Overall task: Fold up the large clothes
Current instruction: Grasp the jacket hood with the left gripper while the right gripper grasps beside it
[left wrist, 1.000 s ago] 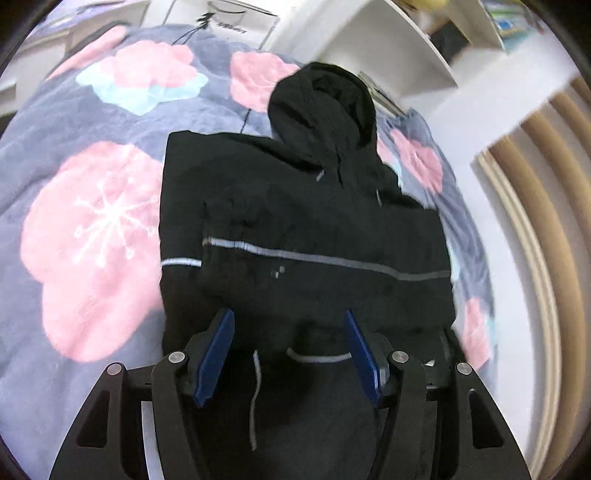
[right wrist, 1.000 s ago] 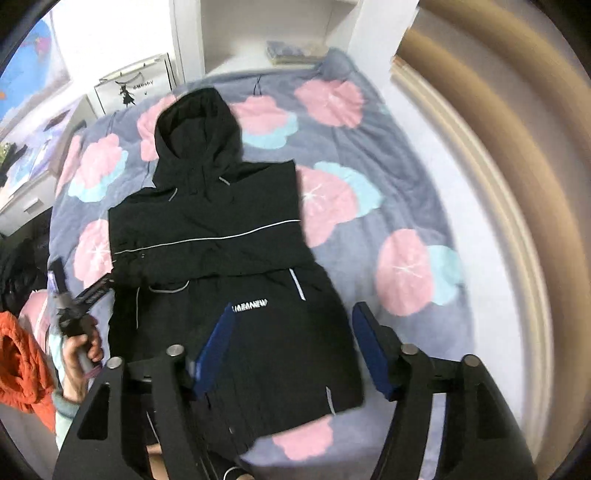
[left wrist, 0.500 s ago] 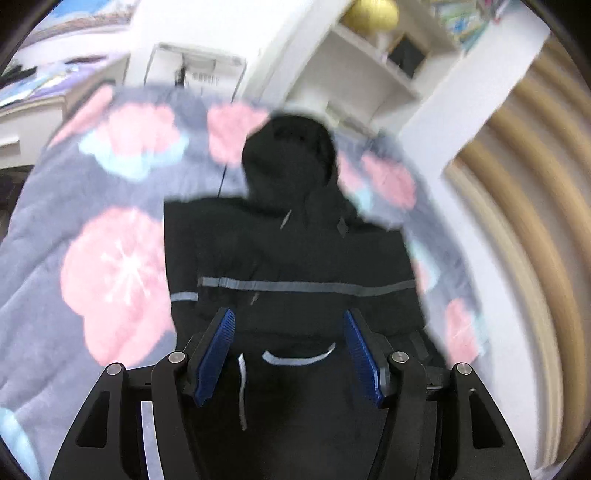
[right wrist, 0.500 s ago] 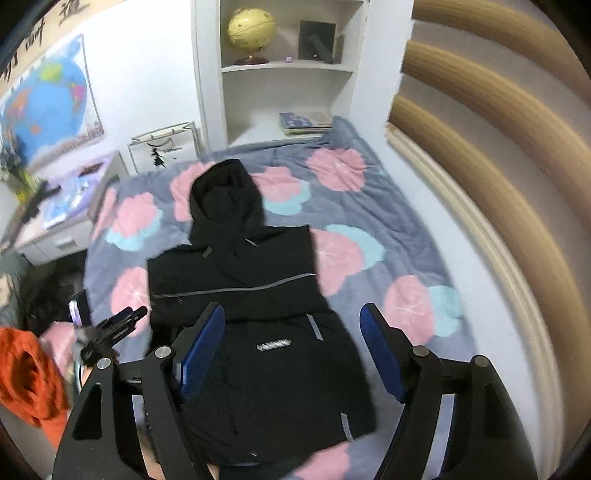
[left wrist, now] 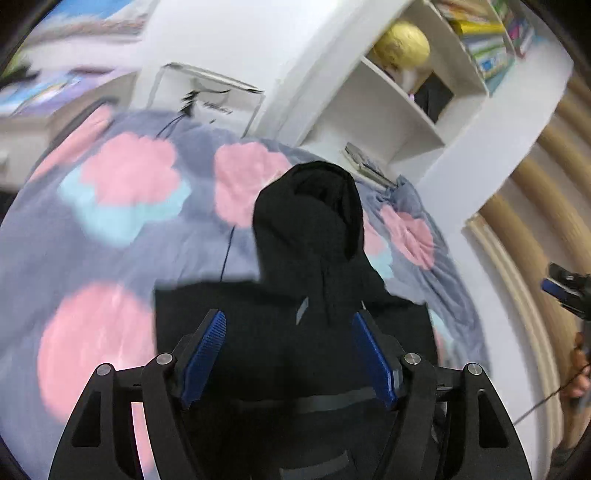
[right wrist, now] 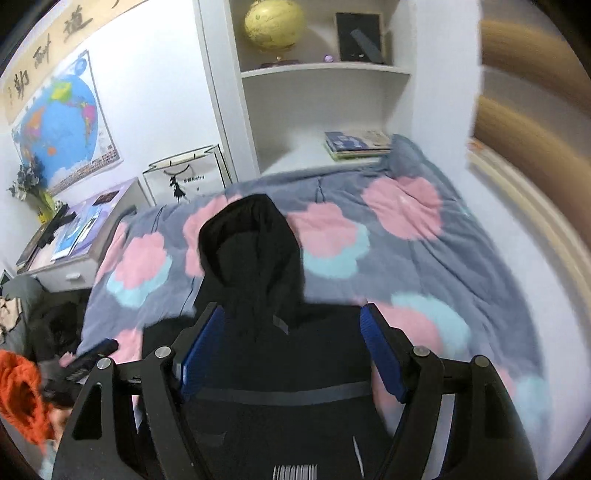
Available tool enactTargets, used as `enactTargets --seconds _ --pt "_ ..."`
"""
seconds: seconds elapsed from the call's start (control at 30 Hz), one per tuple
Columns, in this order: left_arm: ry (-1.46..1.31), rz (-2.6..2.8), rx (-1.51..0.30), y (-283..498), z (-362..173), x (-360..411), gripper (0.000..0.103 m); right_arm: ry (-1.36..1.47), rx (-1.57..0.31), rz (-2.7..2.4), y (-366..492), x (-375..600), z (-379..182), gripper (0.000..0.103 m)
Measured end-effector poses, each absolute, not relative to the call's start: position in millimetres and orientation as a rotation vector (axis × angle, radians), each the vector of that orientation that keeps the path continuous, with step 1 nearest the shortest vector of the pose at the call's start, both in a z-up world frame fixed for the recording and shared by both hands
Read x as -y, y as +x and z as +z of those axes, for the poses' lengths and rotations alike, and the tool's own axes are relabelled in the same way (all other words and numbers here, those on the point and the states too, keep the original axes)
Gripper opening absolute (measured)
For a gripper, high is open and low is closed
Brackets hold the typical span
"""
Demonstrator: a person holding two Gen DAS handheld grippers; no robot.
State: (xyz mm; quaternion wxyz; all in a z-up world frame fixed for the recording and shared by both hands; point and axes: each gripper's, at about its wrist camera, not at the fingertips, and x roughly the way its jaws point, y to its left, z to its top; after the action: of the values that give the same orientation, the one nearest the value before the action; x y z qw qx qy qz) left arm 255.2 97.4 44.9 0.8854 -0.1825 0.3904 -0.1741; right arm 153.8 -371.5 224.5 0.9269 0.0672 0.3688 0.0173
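Two claws over one black hooded jacket, and neither has hold of it yet.

Left wrist view first: the left claw [left wrist: 288,354] stands open, blue pads spread wide after just having been opening, only air between them. Straight ahead and below lies the jacket [left wrist: 295,332], flat on the flowered blanket [left wrist: 122,206] of the bed. Its hood [left wrist: 314,206] points away from the camera toward the white shelf unit [left wrist: 399,110], so the long axis runs directly along the line the claw points. The sleeves look already tucked in, leaving a narrow block with a grey stripe [left wrist: 325,402] across it. Out at the right edge the other claw shows as a blurred blue-and-black shape.

Right wrist view now: the right claw [right wrist: 291,350] is open too, jaws wide, nothing between the pads. Same alignment here, the jacket [right wrist: 280,369] dead ahead, hood [right wrist: 247,240] at the far end near the paper bag [right wrist: 184,177] and the books [right wrist: 354,144]. A globe [right wrist: 273,26] sits on the shelf above.

My read: both claws line up lengthwise with the garment, about equally near, so an end-to-end fold, hood toward hem or the reverse, looks the likely next call.
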Motion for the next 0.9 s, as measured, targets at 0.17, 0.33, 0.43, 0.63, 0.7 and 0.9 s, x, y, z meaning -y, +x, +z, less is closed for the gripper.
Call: enactTargets --seconds 0.17,0.33,0.43,0.63,0.7,0.9 --pt "-0.243 -0.339 -0.820 378 39 -40 0.073 0.340 -0.826 0.115 284 388 122 0.078" --pt "-0.246 -0.300 -0.866 476 12 -11 0.073 0.367 -0.880 0.131 367 379 77 0.078" --pt "-0.200 -0.241 -0.909 516 -9 4 0.073 0.334 -0.921 0.139 409 357 57 0.078" --pt "-0.116 -0.118 -0.979 561 -45 10 0.015 0.151 -1.013 0.040 474 325 13 0.022" --pt "-0.240 -0.159 -0.935 547 -37 -17 0.014 0.175 -0.990 0.021 469 342 9 0.011" --pt "-0.437 -0.219 -1.064 534 -94 -74 0.032 0.243 -1.078 0.076 448 392 -44 0.011"
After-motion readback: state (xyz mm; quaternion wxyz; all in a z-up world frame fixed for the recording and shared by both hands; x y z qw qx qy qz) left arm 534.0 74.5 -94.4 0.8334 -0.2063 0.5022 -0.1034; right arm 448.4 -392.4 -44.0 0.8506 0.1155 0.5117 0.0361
